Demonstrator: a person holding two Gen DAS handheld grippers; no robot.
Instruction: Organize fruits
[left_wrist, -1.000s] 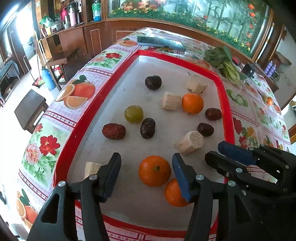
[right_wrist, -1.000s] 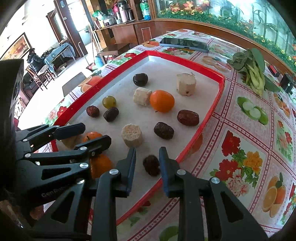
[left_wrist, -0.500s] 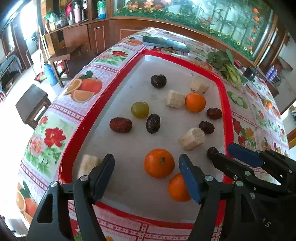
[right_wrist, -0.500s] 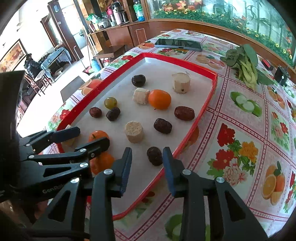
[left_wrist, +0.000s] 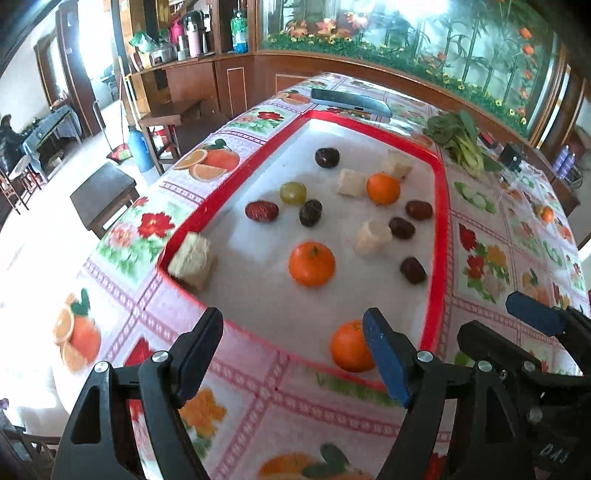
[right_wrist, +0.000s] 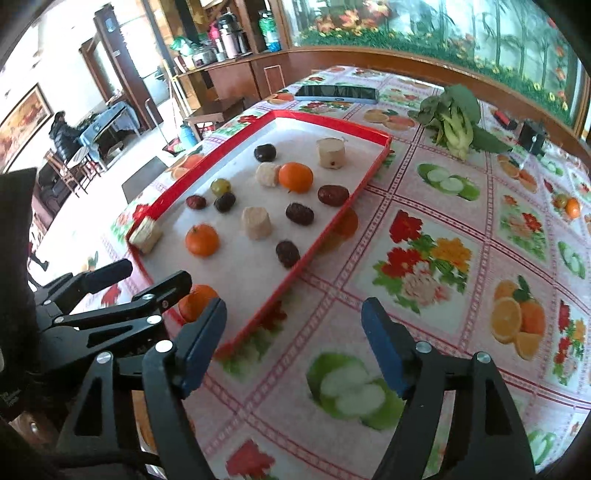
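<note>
A red tray (left_wrist: 439, 221) with a white floor holds three oranges, several dark dates, a green grape (left_wrist: 293, 193) and pale cut chunks. One orange (left_wrist: 351, 350) lies at the tray's near edge, just beside the right finger of my left gripper (left_wrist: 291, 339), which is open and empty, back over the tablecloth. In the right wrist view my right gripper (right_wrist: 291, 325) is wide open and empty above the cloth, right of the tray (right_wrist: 332, 225). The nearest dark date (right_wrist: 288, 253) lies inside the tray, ahead of it. My left gripper (right_wrist: 147, 280) shows at the left.
A phone (left_wrist: 349, 101) lies beyond the tray's far end. Leafy greens (right_wrist: 454, 122) and a small black box (right_wrist: 532, 136) sit at the far right of the flowered tablecloth. The table's edge drops off to the left, above a dark stool (left_wrist: 103, 192).
Both grippers have drawn back from the tray toward the table's near side. The right gripper, earlier narrowly around a dark date, has opened wide and the date stays in the tray.
</note>
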